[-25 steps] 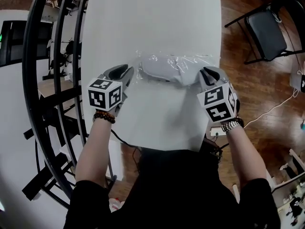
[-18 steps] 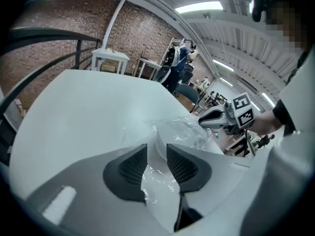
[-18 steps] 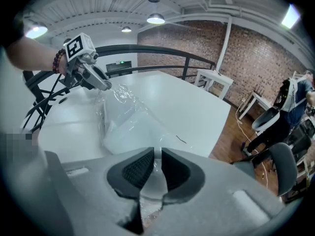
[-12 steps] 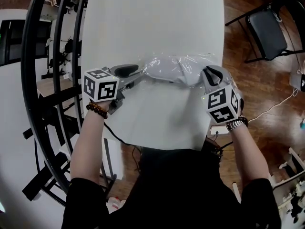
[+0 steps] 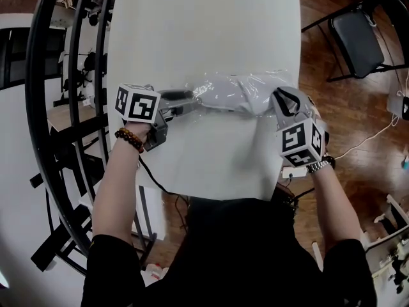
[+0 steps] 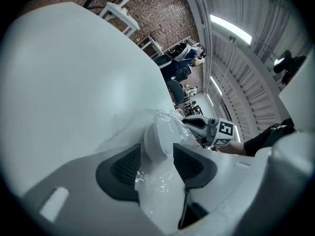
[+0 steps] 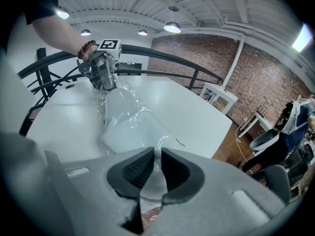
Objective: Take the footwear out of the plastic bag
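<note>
A clear plastic bag (image 5: 246, 88) with white footwear (image 5: 223, 100) inside lies across the white table (image 5: 204, 31). My left gripper (image 5: 190, 100) points sideways at the bag's left end. In the left gripper view its jaws have just been opening, and the rounded end of the footwear (image 6: 158, 137), wrapped in film, sits between them; my left gripper (image 6: 156, 155) is open. My right gripper (image 5: 281, 102) is at the bag's right end. In the right gripper view my right gripper (image 7: 156, 157) is shut on a fold of the plastic bag (image 7: 129, 113), with the footwear (image 7: 123, 129) beyond it.
A black curved railing (image 5: 41, 107) runs along the table's left side. A black chair (image 5: 361, 34) stands on the wooden floor at the upper right. Both grippers work near the table's front edge, close to the person's body. More white tables and brick walls lie beyond.
My left gripper has swung from pointing away from me to pointing sideways at the bag's left end, with its jaws wider. The bag has bunched up slightly. The right gripper keeps its hold.
</note>
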`<action>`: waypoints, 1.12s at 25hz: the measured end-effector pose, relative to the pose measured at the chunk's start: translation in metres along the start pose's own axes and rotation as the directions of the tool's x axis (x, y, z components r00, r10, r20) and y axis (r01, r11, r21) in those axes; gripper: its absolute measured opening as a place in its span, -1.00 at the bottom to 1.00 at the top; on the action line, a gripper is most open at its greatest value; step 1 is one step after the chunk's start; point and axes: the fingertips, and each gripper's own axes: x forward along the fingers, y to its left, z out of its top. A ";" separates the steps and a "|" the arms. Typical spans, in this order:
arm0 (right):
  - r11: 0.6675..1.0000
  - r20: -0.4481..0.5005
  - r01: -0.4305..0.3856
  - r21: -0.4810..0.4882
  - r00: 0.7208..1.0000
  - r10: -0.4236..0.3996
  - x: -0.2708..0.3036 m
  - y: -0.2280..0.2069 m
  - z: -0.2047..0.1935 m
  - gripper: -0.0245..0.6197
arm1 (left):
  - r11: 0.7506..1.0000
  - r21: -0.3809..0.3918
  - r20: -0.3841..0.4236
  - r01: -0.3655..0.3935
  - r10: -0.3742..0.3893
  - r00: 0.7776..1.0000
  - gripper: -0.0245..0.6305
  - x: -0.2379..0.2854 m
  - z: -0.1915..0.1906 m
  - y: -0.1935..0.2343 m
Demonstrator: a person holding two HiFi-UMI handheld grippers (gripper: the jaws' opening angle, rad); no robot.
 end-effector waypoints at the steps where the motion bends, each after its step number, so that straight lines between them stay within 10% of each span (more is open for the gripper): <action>1: 1.000 0.003 0.000 -0.001 1.000 0.000 0.000 0.000 0.000 -0.81 | 1.000 -0.007 -0.008 0.003 -0.003 1.000 -0.22 0.001 -0.001 0.001; 13: 1.000 0.028 -0.016 0.021 0.999 0.015 -0.001 0.000 0.003 -0.82 | 0.998 -0.061 -0.082 0.022 -0.027 0.996 -0.43 0.021 -0.007 -0.002; 21: 0.971 0.102 -0.013 0.237 0.995 -0.012 -0.025 -0.034 0.004 -0.56 | 0.995 -0.100 -0.035 0.013 -0.017 0.999 -0.61 0.017 -0.004 0.000; 24: 0.923 0.081 -0.039 0.382 0.997 0.008 -0.024 -0.046 -0.016 -0.40 | 0.993 -0.111 -0.017 0.024 -0.026 1.000 -0.63 0.012 -0.003 -0.002; 28: 0.764 0.123 -0.181 0.620 0.983 0.134 -0.018 -0.045 -0.030 -0.39 | 0.991 -0.126 0.011 0.042 -0.041 0.999 -0.65 0.009 -0.001 -0.005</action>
